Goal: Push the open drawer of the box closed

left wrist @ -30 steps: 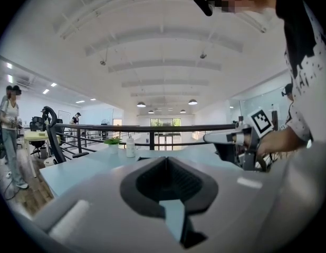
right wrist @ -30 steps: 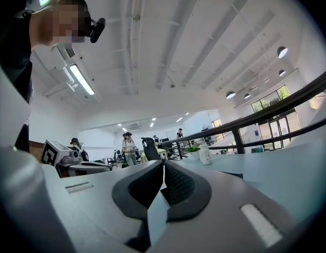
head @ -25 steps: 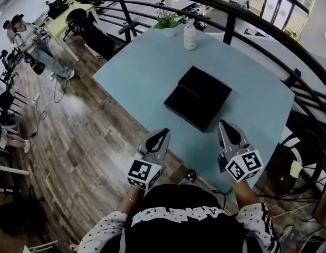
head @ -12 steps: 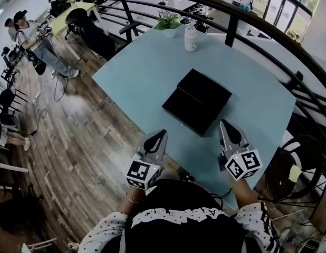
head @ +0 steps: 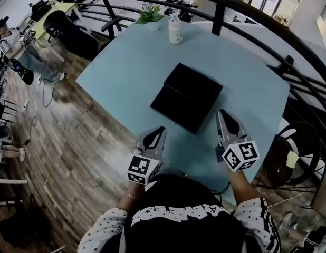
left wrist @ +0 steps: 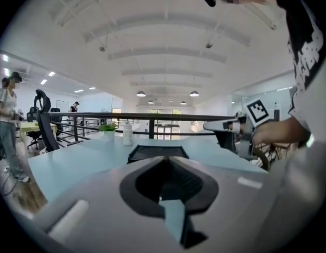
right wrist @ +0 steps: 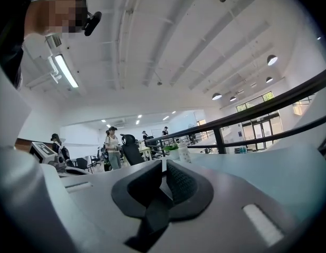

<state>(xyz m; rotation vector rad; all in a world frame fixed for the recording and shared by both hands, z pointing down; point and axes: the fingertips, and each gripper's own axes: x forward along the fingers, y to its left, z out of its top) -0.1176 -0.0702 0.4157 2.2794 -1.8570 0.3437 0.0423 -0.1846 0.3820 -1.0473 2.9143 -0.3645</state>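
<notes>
While open on desk (head: pixel 126 73): flat black box (head: pixel 199 86), drawer (head: pixel 168 105) out; bottle (head: pixel 175 30) beyond box; left tool (head: pixel 161 129) clenched, right tool (head: pixel 222 113) just parting, empty.

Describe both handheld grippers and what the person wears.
The left gripper and right gripper are grey tapered wedges with black ridged pads. Each carries a white cube printed with black square markers. The person wears a black top with white, black-speckled sleeves and a thin bracelet. The right gripper's jaws have just been opening slightly, with nothing between them.
</notes>
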